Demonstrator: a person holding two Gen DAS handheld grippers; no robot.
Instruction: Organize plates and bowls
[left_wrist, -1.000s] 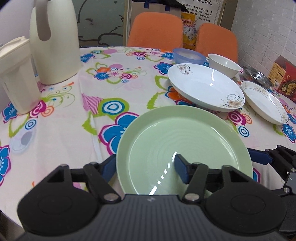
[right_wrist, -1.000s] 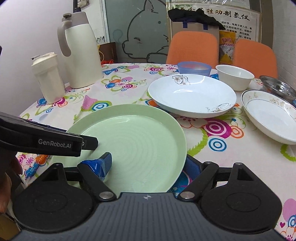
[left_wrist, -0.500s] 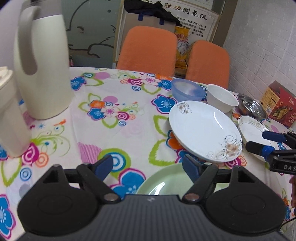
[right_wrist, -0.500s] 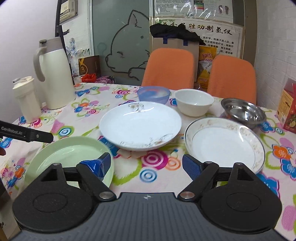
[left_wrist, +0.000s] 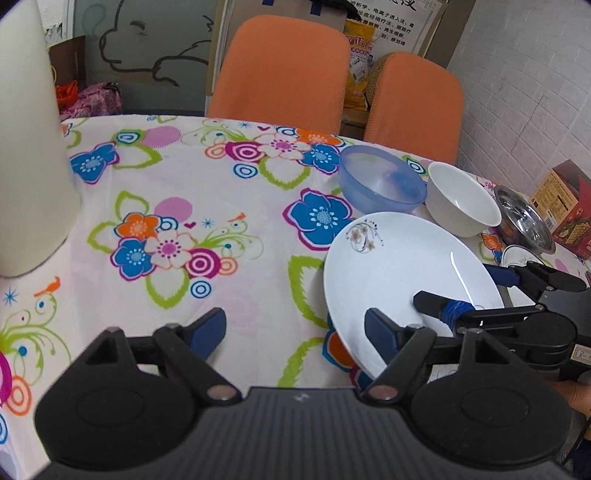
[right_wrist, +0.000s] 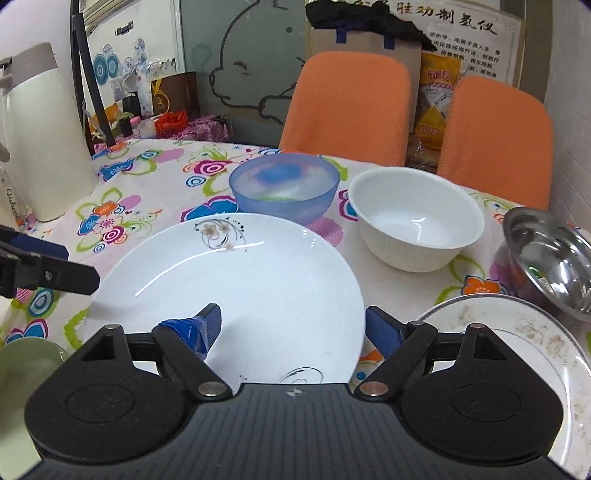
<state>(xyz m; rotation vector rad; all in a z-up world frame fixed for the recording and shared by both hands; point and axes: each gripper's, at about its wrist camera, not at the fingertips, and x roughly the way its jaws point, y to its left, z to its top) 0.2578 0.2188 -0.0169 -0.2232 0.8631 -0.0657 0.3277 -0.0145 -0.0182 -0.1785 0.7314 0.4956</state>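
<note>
A large white plate with a flower print (right_wrist: 236, 284) (left_wrist: 399, 273) lies on the floral tablecloth. My right gripper (right_wrist: 291, 328) is open, its jaws astride the plate's near right rim; it also shows in the left wrist view (left_wrist: 476, 291). My left gripper (left_wrist: 293, 328) is open and empty above the cloth, just left of that plate. Behind the plate stand a blue plastic bowl (right_wrist: 283, 186), a white bowl (right_wrist: 415, 218) and a steel bowl (right_wrist: 554, 258). A second patterned plate (right_wrist: 517, 354) lies at the right. A green plate (right_wrist: 22, 369) shows at the lower left.
A cream thermos jug (right_wrist: 40, 140) stands at the left of the table. Two orange chairs (right_wrist: 351, 107) stand behind the table. A red box (left_wrist: 569, 210) sits at the far right edge.
Both grippers have left the green plate and moved forward and right. The right gripper now straddles the white flower plate's rim; the left has come up beside it.
</note>
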